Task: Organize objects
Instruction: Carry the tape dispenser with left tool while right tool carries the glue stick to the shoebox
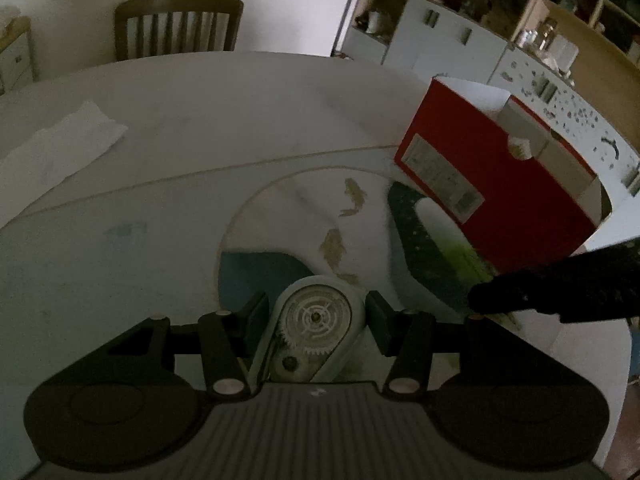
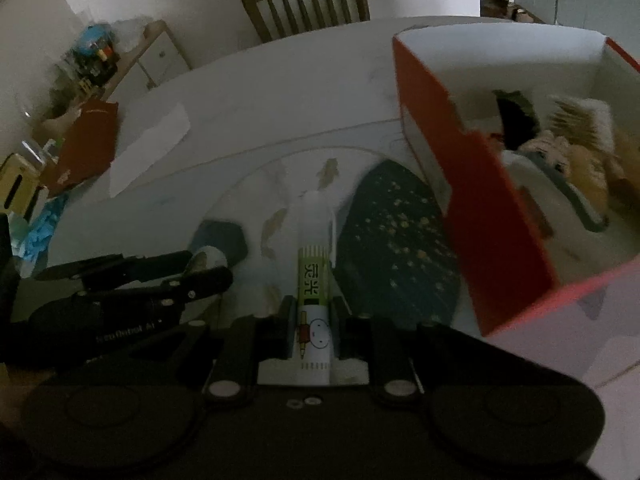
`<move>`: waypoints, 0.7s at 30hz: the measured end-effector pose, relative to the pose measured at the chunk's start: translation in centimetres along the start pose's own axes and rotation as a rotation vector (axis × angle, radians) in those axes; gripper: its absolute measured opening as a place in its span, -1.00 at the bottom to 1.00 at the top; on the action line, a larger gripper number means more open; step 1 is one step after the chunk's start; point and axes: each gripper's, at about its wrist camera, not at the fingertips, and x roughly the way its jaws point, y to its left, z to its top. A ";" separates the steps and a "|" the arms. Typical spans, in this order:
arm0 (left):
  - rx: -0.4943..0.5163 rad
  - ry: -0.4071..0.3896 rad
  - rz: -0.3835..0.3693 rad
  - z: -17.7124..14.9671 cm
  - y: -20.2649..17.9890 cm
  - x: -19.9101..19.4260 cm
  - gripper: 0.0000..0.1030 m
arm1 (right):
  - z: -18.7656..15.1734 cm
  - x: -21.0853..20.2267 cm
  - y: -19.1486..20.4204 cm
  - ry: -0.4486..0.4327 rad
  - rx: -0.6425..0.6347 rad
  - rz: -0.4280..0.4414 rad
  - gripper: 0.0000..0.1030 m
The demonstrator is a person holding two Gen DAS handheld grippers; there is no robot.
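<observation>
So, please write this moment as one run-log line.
left gripper: shut on pale correction-tape dispenser | right gripper: shut on white-green glue stick | red cardboard box: open

My right gripper [image 2: 313,320] clamps a glue stick [image 2: 314,300] above the table [image 2: 280,92]. A red box [image 2: 480,200] stands open just to its right.

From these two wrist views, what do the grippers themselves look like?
Both are matte black. Left gripper: flat link bars with round silver pivot pins, rectangular pads, two round domed housings, and a grey ribbed body at the bottom of the frame. Right gripper: same links and pins. White lettering on the left gripper's side shows in the right view, blurred.
</observation>
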 end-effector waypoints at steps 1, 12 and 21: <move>-0.005 -0.004 0.000 -0.1 -0.2 -0.4 0.00 | -0.1 -0.4 -0.1 -0.005 0.001 0.004 -0.68; -0.051 -0.042 -0.044 0.1 -3.3 -3.7 -0.01 | -1.0 -5.5 -1.4 -0.084 -0.027 0.053 -0.68; -0.043 -0.067 -0.086 2.0 -7.6 -4.8 -0.01 | -0.4 -8.2 -4.4 -0.147 -0.028 0.048 -0.68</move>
